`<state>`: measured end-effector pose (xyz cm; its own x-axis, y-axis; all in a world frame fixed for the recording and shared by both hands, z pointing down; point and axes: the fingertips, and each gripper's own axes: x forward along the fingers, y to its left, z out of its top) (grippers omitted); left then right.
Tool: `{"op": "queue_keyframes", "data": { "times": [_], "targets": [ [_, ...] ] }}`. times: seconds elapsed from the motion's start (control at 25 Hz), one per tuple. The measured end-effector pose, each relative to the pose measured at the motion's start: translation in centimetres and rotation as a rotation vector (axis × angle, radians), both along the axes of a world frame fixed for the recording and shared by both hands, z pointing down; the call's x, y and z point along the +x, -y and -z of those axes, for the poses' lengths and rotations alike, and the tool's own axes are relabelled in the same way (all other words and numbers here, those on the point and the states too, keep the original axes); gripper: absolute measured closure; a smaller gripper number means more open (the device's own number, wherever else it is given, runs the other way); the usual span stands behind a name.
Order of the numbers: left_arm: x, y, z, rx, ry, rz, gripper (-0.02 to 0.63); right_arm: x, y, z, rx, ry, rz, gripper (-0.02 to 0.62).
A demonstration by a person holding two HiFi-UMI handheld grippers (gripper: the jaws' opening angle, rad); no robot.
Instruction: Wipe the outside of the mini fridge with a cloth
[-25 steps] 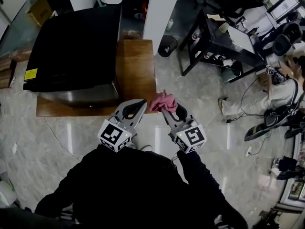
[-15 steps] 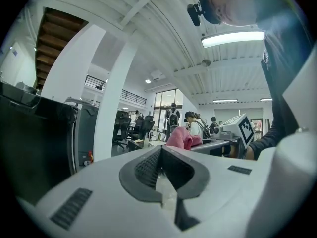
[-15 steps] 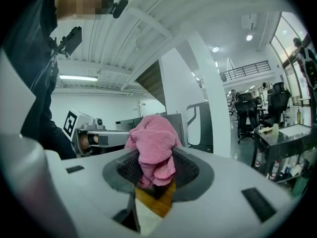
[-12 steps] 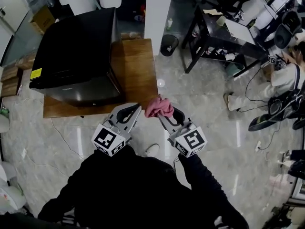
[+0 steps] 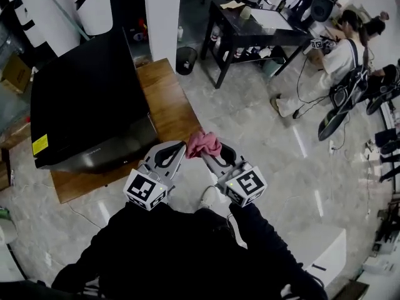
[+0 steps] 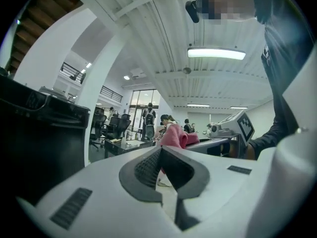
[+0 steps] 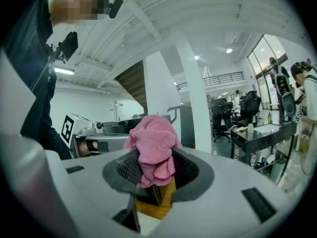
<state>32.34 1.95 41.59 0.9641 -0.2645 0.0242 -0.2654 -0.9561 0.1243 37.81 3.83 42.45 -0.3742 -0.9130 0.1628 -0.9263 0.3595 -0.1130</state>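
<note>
The black mini fridge [image 5: 87, 99] stands on a low wooden platform [image 5: 165, 105] at the left of the head view, with a yellow sticker on its near left corner. My right gripper [image 5: 206, 154] is shut on a bunched pink cloth [image 5: 203, 143], held in the air just off the platform's near right corner. In the right gripper view the cloth [image 7: 153, 150] bulges up between the jaws of that gripper [image 7: 151, 170]. My left gripper [image 5: 182, 146] is shut on nothing, its tip beside the cloth. The left gripper view shows the fridge [image 6: 34, 143] at left and the cloth [image 6: 176, 135] ahead.
A white pillar [image 5: 161, 17] and a small black bin [image 5: 185, 60] stand behind the platform. A black desk [image 5: 250, 30] is further right, and a person [image 5: 340, 55] sits on the marble floor with cables. A cardboard box [image 5: 15, 74] lies far left.
The head view has swung, so the fridge and platform now sit further left and turned. Both grippers keep their pose side by side, the right still holding the cloth.
</note>
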Motion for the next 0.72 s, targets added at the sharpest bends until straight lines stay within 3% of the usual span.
{"op": "queue_keyframes", "data": {
  "times": [0.16, 0.32, 0.52, 0.72],
  "targets": [
    [-1.8, -0.5, 0.0, 0.013, 0.012, -0.103, 0.6, -1.8, -1.4, 0.0, -0.008, 0.033, -0.118, 0.445],
    [-3.8, -2.3, 0.7, 0.023, 0.017, -0.153, 0.6, -4.2, -3.6, 0.6, 0.0, 0.012, -0.159, 0.445],
    [-5.6, -5.4, 0.9, 0.031, 0.018, -0.149, 0.6, -6.0, -6.3, 0.9, 0.01, 0.011, -0.148, 0.445],
    [-9.9, -7.6, 1.6, 0.016, 0.04, -0.093, 0.6, -9.8, -8.1, 1.2, 0.013, 0.046, -0.095, 0.445]
  ]
}}
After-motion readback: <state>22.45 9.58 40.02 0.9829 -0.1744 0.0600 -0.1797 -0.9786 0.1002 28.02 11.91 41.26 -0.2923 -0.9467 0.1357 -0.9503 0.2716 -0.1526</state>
